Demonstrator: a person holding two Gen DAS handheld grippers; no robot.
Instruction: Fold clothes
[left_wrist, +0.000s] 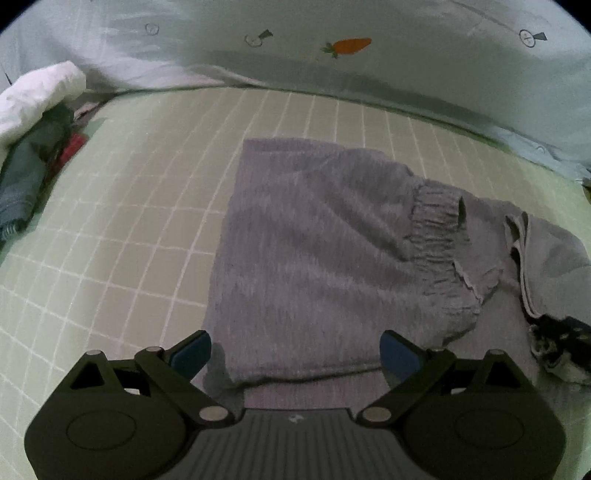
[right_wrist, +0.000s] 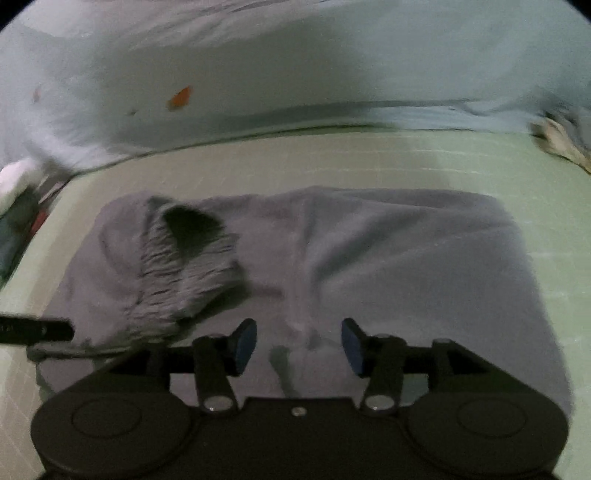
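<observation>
A grey knit garment (left_wrist: 314, 251) lies partly folded on the green checked bed sheet (left_wrist: 129, 206). Its ribbed elastic band (left_wrist: 439, 240) sits right of centre. In the right wrist view the same garment (right_wrist: 388, 258) spreads wide, with the ribbed band (right_wrist: 184, 273) bunched at the left. My left gripper (left_wrist: 295, 354) is open and empty just above the garment's near left edge. My right gripper (right_wrist: 299, 345) is open and empty over the garment's near edge, above a centre seam. The other gripper's dark tip (right_wrist: 37, 328) shows at the left edge.
A pale blue quilt with a carrot print (left_wrist: 347, 46) lies bunched along the far side. A pile of clothes, white (left_wrist: 37, 96) and dark blue (left_wrist: 22, 184), sits at the far left. A black-and-white item (left_wrist: 561, 347) lies at the right.
</observation>
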